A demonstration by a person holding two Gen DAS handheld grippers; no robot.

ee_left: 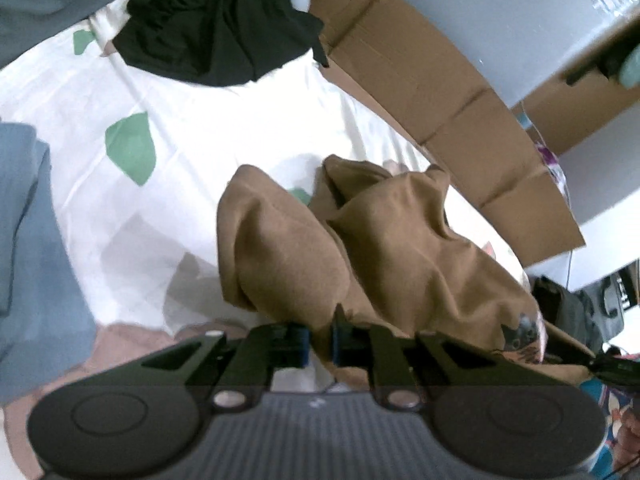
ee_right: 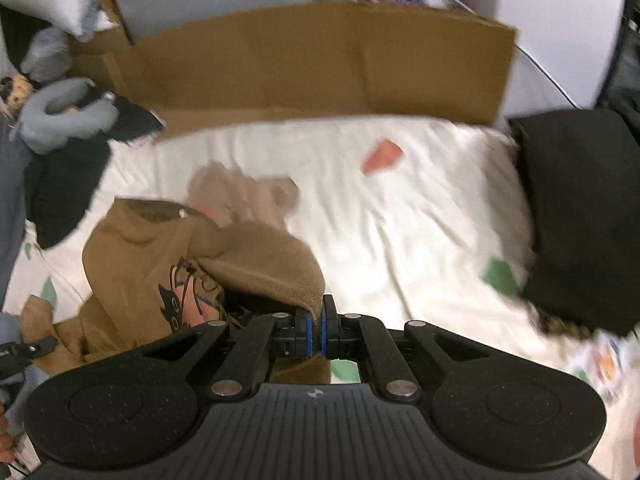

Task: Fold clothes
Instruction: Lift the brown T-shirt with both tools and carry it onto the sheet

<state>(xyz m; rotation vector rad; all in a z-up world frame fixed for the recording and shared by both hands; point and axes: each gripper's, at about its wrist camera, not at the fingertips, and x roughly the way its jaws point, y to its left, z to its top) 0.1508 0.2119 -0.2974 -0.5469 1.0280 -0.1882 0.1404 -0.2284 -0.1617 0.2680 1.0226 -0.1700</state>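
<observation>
Left gripper (ee_left: 319, 345): fingers clamped on a fold of the brown garment (ee_left: 360, 240), which bunches up across the lower centre of the left wrist view over the white sheet (ee_left: 200, 140). Right gripper (ee_right: 316, 336): fingers together, pinching another edge of the same brown garment (ee_right: 160, 264), which spreads to the lower left of that frame with a printed graphic facing up. Cardboard (ee_right: 320, 64) stands along the sheet's far edge. A black garment (ee_right: 580, 208) lies at the right

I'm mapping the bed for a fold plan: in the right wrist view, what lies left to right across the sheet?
Grey plush toy → brown hoodie, its edge pinched in the right gripper → red patch on the sheet → black garment.
</observation>
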